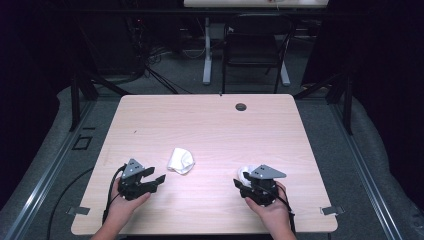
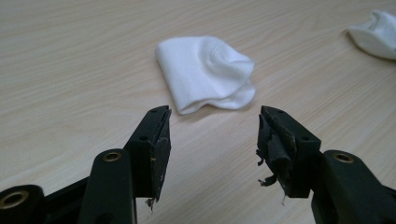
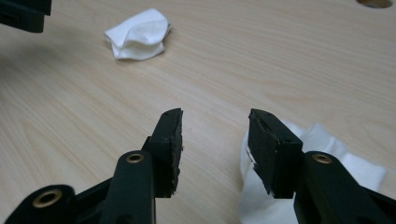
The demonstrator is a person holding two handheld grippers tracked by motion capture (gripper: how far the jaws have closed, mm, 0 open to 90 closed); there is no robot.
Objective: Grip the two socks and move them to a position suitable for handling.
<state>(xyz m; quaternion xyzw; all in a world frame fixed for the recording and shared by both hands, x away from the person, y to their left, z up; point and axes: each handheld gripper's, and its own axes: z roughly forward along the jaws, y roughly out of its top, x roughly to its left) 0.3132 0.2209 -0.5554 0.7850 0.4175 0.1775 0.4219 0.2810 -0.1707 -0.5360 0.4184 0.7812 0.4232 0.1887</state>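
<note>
Left gripper [image 1: 159,179]: jaws apart, empty, low over the table [image 1: 210,125], pointing at a cloth.
Folded cloth [image 1: 180,160]: flat on the table, just beyond the left gripper.
Second cloth [image 1: 243,173]: under the right gripper.
Right gripper [image 1: 239,180]: jaws apart, gripping nothing.

The right gripper [image 1: 246,184] hides most of a white cloth [image 1: 243,173].
</note>
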